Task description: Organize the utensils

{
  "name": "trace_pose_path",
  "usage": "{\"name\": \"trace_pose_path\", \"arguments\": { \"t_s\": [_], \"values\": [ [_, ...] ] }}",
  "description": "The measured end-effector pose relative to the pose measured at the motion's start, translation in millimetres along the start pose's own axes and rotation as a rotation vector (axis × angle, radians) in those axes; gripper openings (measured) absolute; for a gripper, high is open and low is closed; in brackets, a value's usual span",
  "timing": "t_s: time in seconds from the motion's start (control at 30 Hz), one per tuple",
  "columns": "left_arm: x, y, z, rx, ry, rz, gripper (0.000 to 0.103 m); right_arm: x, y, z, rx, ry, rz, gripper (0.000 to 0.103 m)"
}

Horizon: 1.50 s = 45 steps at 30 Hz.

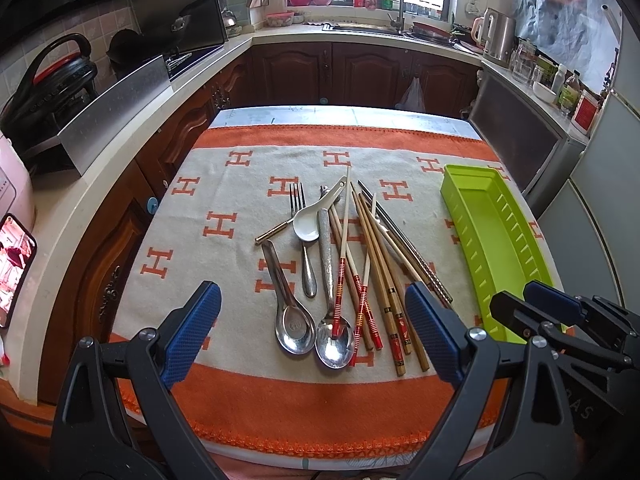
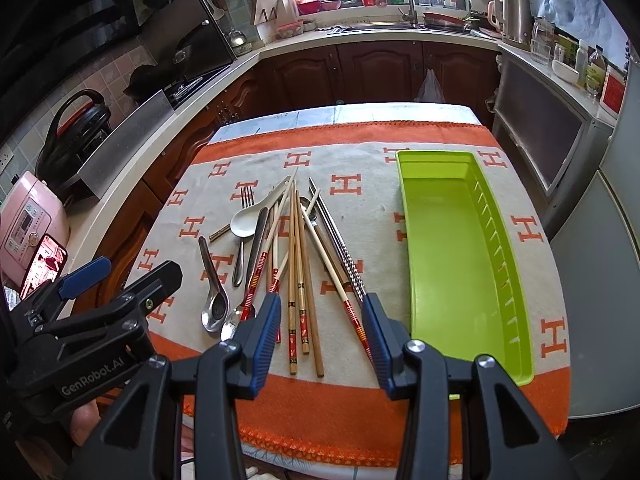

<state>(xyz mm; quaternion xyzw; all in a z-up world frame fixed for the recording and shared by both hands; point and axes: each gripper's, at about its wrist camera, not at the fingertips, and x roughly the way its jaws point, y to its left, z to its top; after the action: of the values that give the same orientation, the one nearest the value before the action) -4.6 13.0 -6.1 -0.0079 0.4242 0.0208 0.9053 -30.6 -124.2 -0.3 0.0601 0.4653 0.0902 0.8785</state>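
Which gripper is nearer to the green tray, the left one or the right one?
Right. The right gripper hangs open just beside the green tray's near end; the left gripper, also open, sits farther off, over the spoons.

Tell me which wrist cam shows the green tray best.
Right wrist. The green tray appears nearly whole there, its empty floor and ribbed right wall plain; only the near left corner sits behind a finger of the right gripper. Left wrist view: the tray sits at the edge, its near end behind the right gripper.
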Motion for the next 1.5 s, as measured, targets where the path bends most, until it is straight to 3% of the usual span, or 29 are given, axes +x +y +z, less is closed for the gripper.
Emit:
{"name": "trace_pose_path", "arguments": {
  "t_s": [0.33, 0.57, 0.73, 0.83, 1.03, 1.3, 1.5],
  "values": [
    [15, 13, 5, -0.017, 0.011, -0.005, 0.092, 10, 5, 6, -0.004, 0.034, 0.004, 0.042],
    [23, 46, 16, -0.01, -0.052, 0.055, 0.088, 31, 6, 17, 0.003, 0.078, 0.026, 0.042],
    [39, 84, 31, -0.06, 0.005, 0.018, 0.088, 53, 16, 28, -0.013, 0.12, 0.061, 0.042],
    [50, 101, 34, -0.063, 0.025, 0.036, 0.088, 64, 21, 36, -0.019, 0.139, 0.086, 0.042],
    [81, 117, 31, -0.053, 0.087, 0.024, 0.088, 88, 22, 54, 0.01, 0.179, 0.144, 0.042],
    [126, 112, 12, -0.064, 0.195, -0.103, 0.086, 120, 23, 62, 0.065, 0.25, 0.208, 0.04],
    [147, 104, 1, -0.056, 0.187, -0.245, 0.085, 138, 23, 55, 0.087, 0.301, 0.224, 0.04]
  ]
}}
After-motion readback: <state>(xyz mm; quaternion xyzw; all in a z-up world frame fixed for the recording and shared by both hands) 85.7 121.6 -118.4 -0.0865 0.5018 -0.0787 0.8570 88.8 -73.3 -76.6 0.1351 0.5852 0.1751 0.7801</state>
